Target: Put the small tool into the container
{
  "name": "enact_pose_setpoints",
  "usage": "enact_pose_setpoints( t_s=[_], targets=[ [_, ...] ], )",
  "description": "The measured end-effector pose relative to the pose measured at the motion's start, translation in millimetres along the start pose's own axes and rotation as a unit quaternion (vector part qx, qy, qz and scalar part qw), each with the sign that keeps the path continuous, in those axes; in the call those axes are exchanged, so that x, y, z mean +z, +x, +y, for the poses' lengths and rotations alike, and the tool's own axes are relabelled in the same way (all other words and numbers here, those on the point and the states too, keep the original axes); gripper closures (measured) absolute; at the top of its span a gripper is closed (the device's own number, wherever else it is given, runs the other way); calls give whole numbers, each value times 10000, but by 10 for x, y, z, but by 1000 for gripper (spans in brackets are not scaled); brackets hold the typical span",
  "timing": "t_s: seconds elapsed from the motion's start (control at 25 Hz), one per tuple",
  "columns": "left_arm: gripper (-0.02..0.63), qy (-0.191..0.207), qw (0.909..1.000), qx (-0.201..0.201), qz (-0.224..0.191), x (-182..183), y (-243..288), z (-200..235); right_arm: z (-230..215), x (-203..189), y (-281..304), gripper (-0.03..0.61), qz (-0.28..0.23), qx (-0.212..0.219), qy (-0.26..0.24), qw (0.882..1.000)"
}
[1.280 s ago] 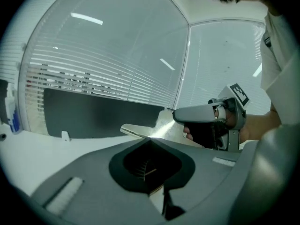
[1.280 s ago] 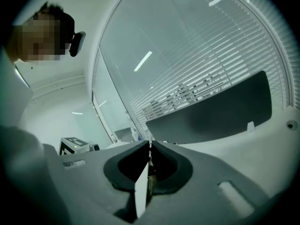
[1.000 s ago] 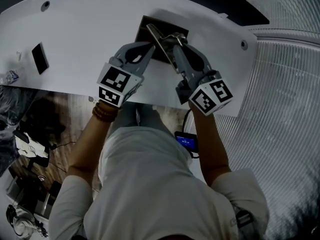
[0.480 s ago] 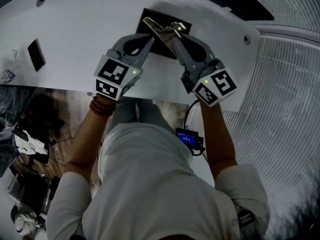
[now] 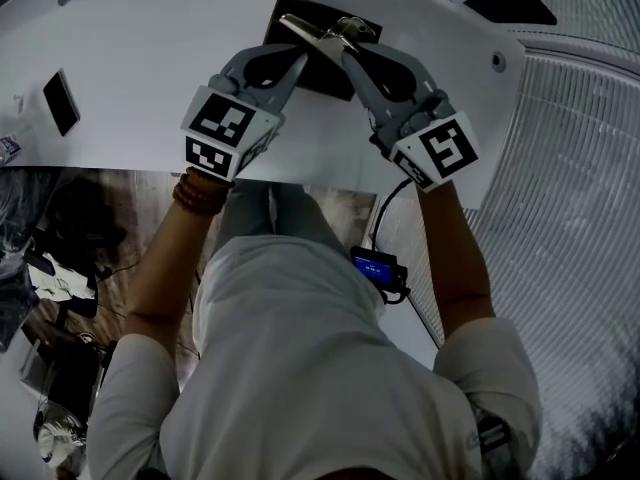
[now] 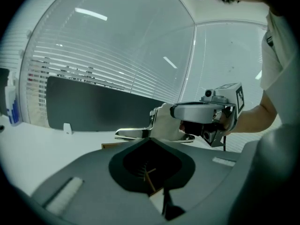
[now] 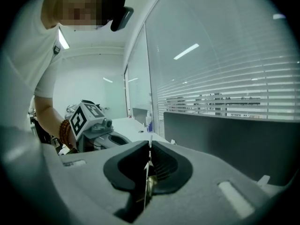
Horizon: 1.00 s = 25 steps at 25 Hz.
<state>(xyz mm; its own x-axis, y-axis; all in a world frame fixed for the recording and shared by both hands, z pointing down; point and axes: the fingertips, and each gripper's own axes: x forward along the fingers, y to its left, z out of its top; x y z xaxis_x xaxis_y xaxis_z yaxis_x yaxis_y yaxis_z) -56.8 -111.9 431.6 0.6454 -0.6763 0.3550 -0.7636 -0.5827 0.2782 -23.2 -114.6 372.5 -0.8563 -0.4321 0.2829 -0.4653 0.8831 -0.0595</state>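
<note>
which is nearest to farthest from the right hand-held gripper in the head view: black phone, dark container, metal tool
1. metal tool, held at its tip
2. dark container, just under the tool
3. black phone, far to the left

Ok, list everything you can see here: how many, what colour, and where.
table: one, white, under everything
box: one, dark, far middle of the table
tool: one, silver metal, above the box, clamped in the right gripper
phone: one, black, flat on the table's left side
small device: one, black with a blue screen, on a cable at the person's waist
bracelet: one, brown beads, left wrist
shirt: one, white, on the person
left gripper: one, grey, jaws together, tips at the box
right gripper: one, grey, shut on the tool
</note>
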Motion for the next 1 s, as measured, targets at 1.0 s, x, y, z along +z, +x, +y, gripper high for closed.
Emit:
enact_pose_setpoints(
  t_s=[1.0],
  targets=[
    [611,-263,9988,-78,397,-248,179,336,-175,-187,529,561,276,469,-1499,9872]
  ],
)
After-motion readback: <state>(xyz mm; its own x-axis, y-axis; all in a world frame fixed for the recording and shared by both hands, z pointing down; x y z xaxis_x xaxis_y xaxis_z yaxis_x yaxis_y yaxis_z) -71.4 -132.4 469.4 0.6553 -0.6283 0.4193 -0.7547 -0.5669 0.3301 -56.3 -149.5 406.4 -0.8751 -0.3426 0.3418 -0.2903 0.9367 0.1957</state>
